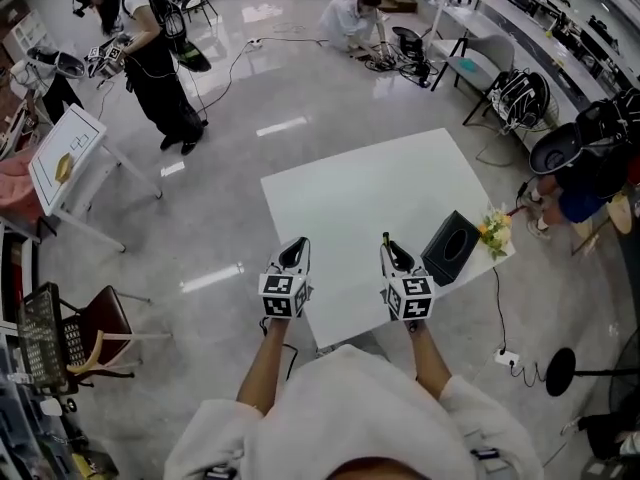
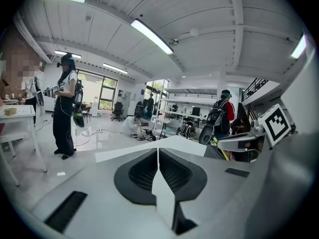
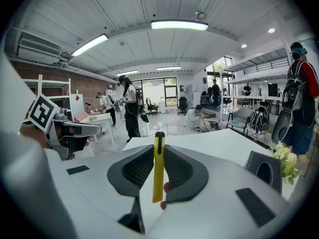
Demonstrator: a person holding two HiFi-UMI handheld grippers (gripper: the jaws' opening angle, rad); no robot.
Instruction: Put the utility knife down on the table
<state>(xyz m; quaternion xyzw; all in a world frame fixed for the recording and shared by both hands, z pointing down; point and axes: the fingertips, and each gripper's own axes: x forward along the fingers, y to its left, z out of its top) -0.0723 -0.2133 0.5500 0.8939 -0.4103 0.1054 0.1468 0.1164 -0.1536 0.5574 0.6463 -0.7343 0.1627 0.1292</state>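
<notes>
1. My right gripper (image 3: 159,149) is clamped on the yellow utility knife (image 3: 158,176), which stands upright between its pads over the table's near edge.
2. I judge the knife light, stiff and smooth-sided; the mid-body hold suits it.
3. My left gripper (image 2: 158,152) is closed on nothing.
4. The white table (image 1: 370,188) lies flat and bare ahead of the jaws, with a black box (image 1: 450,248) just to their right. People work well beyond.

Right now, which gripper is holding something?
The right gripper: its fingers clamp a slim yellow utility knife. The left gripper has its fingers shut on nothing.
</notes>
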